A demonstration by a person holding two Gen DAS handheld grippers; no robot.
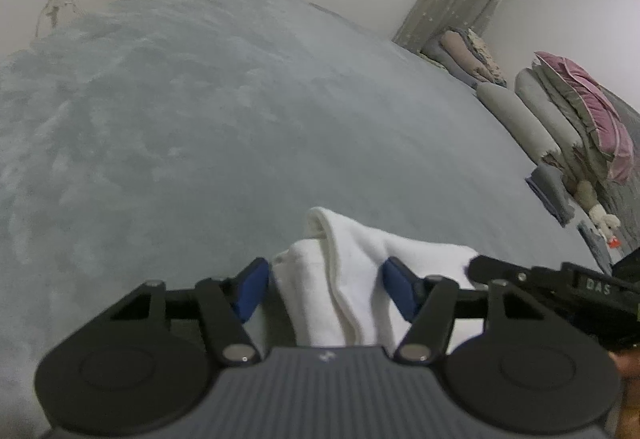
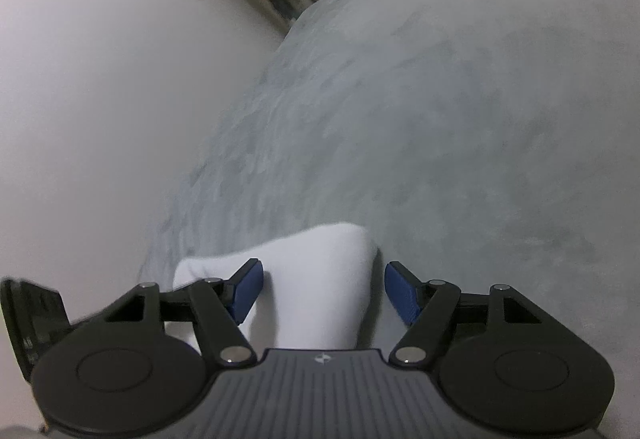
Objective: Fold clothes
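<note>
- A white garment (image 1: 360, 279) lies bunched on the grey bed cover (image 1: 200, 139), near the bed's near edge and just ahead of both tools; a hemmed edge runs down its middle in the left wrist view.
- The left tongs (image 1: 326, 289) stand wide, their blue pads on either side of the cloth; whether the pads touch it cannot be told, and they do not pinch it.
- The right tongs (image 2: 324, 293) are also wide. The white cloth (image 2: 312, 279) sits in the gap, its rounded end reaching past the pads, with nothing clamped.
- The right tool's black arm shows at the right edge of the left view, so the two tools are close together over the same piece.
- Folded or rolled bedding (image 1: 560, 111) is stacked along the bed's far right edge, well apart from the garment.
- The cloth is rumpled, not flat, so this fits either spreading it out or gathering it between folds; the pictures do not settle which.
- My advice for any grip here: close on a single hem layer, take matching corners with each tool, and keep the cloth taut and low over the cover so it does not drag wrinkles.
</note>
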